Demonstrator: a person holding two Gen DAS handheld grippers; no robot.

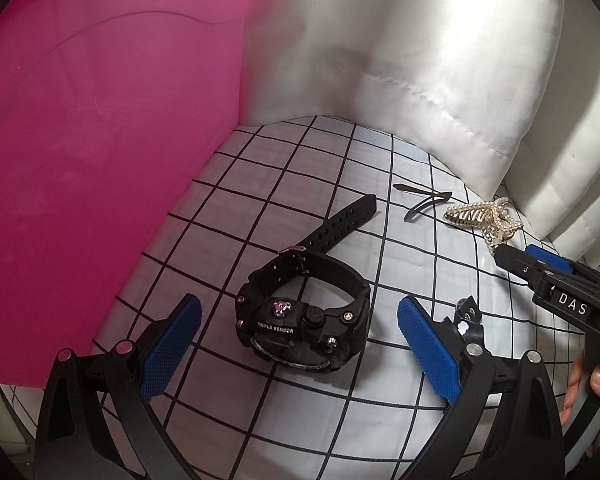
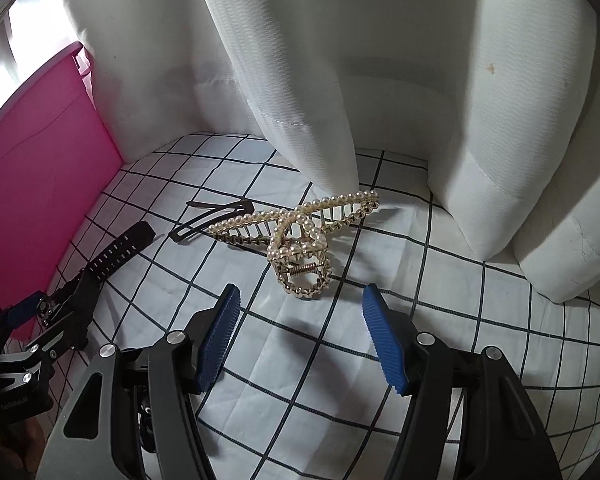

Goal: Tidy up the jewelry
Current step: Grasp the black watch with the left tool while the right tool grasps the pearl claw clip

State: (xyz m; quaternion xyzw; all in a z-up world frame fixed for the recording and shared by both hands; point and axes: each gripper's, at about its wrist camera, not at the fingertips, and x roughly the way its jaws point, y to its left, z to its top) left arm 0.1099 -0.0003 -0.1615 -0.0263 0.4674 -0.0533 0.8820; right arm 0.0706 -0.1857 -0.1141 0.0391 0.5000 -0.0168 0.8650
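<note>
A black wristwatch (image 1: 304,316) lies on the checked cloth, its strap (image 1: 336,222) stretched away; the strap also shows in the right wrist view (image 2: 116,254). My left gripper (image 1: 300,324) is open, its blue pads on either side of the watch body, not touching it. A gold hair claw set with pearls (image 2: 300,236) lies further right, and shows in the left wrist view (image 1: 486,218). My right gripper (image 2: 298,312) is open and empty, just short of the claw. A black hair clip (image 2: 212,218) lies beside the claw.
A pink box (image 1: 92,168) stands on the left, its side close to the watch. White curtain folds (image 2: 320,80) hang down to the checked cloth (image 2: 340,392) at the back and right.
</note>
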